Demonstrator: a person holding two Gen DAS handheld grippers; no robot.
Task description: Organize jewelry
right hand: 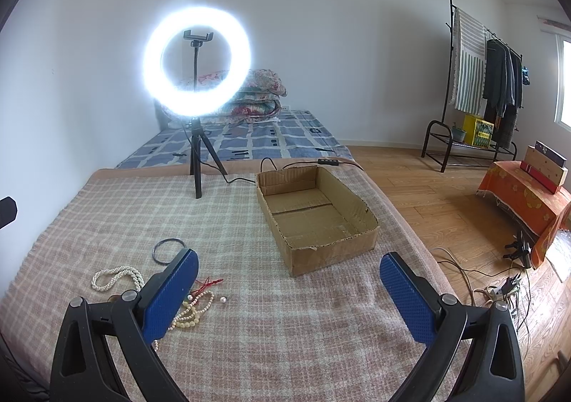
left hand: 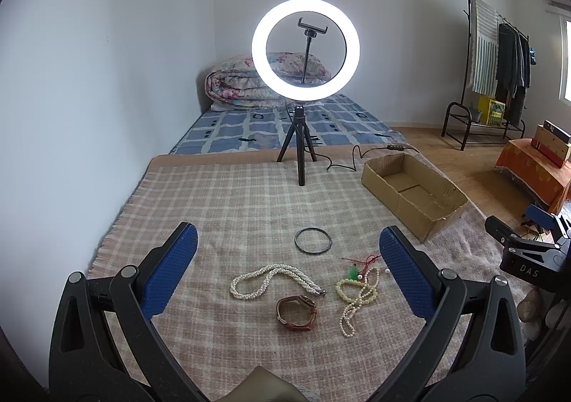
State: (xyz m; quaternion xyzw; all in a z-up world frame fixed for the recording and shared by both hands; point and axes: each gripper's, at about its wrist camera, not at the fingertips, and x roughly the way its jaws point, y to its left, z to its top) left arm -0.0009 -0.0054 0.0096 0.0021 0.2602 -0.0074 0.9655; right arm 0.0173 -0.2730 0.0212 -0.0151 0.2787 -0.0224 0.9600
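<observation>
Jewelry lies on a plaid blanket (left hand: pixel 232 195): a dark bangle (left hand: pixel 313 240), a white pearl necklace (left hand: pixel 271 280), a brown leather watch (left hand: pixel 297 313) and a cream bead necklace with red string and a green charm (left hand: pixel 357 291). My left gripper (left hand: pixel 287 270) is open and empty above them. My right gripper (right hand: pixel 289 289) is open and empty, with the bangle (right hand: pixel 168 250), pearl necklace (right hand: pixel 117 277) and bead necklace (right hand: pixel 194 311) by its left finger. A loose pearl (right hand: pixel 223 300) lies beside them. An empty cardboard box (right hand: pixel 317 216) stands ahead of it.
A lit ring light on a tripod (left hand: pixel 305 48) stands at the blanket's far edge, its cable (right hand: pixel 271 164) trailing behind the box. A folded quilt (left hand: pixel 246 84) lies on the mattress. A clothes rack (right hand: pixel 474 80) and cables on the wood floor (right hand: pixel 499 280) are at the right.
</observation>
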